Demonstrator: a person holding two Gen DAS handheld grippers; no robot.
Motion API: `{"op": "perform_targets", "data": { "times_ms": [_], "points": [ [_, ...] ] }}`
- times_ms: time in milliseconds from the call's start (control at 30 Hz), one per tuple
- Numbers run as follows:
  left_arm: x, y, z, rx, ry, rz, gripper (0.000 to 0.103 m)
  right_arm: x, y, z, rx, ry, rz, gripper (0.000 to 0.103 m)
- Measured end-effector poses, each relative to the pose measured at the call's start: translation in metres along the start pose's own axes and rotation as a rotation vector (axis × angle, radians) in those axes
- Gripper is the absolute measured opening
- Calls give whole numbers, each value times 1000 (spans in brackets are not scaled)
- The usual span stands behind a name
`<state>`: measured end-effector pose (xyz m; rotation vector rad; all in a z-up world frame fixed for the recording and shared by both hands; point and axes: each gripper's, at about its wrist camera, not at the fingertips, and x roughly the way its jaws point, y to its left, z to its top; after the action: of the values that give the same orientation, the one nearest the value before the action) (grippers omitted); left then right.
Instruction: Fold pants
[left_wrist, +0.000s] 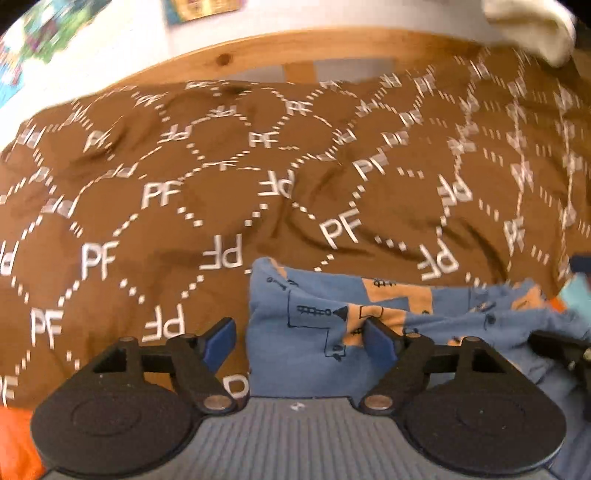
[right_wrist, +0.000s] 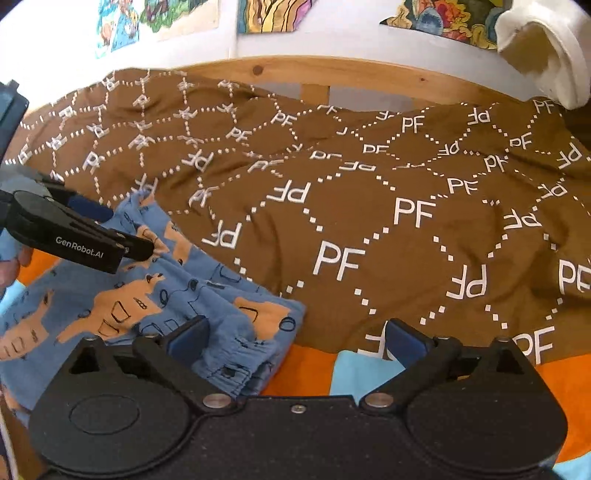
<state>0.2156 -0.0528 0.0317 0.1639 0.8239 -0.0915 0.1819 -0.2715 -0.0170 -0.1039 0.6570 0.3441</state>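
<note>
Bed with brown PF-print duvet (right_wrist: 369, 206); left gripper (left_wrist: 301, 338) jaws wide, over the blue pants (right_wrist: 155, 302); right gripper (right_wrist: 295, 341) jaws wide at their waistband corner; pants bunched on duvet's near edge.

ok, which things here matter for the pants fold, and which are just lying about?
In play:
- blue pants
- left gripper, jaws open over the fabric
- right gripper, jaws open

Lying about:
- brown PF blanket
- orange and light-blue sheet
- white pillow
- wall pictures
</note>
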Motion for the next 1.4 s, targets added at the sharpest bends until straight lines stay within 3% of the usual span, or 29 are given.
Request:
{"op": "perform_targets", "data": {
  "times_ms": [133,233,333,433,500,633,700,867,967,1133,1233,1300,1400],
  "points": [
    [-32,14,-6,-80,-22,-58,89,-24,8,3,-27,-69,21,98],
    [-55,9,-20,-47,-32,-83,94,-36,21,4,-65,-82,52,99],
    [-65,-8,-44,46,-7,-66,97,-37,34,1,-108,-40,64,99],
    [-60,-26,-74,155,43,-17,98,-29,49,-6,-221,61,65,101],
    [-63,-25,-89,136,9,25,102,-27,52,-12,-247,85,69,102],
    [-57,2,-93,-59,71,-41,103,-22,48,-14,-218,120,91,102],
    [-57,10,-92,-100,87,-64,103,-21,43,-13,-189,130,106,102],
    [-62,12,-93,-77,88,-55,102,-38,32,0,-85,2,99,102],
    [-62,10,-96,-75,79,-48,103,-25,33,11,-26,-49,114,102],
    [-62,6,-97,-48,77,-32,103,16,37,4,-86,21,-63,102],
    [-63,5,-97,-53,78,-27,103,20,19,1,26,41,-36,102],
    [-64,5,-95,-52,84,-25,103,15,16,4,33,35,-30,102],
    [-72,8,-82,-19,77,-47,103,-3,6,13,93,16,54,102]
  ]
}}
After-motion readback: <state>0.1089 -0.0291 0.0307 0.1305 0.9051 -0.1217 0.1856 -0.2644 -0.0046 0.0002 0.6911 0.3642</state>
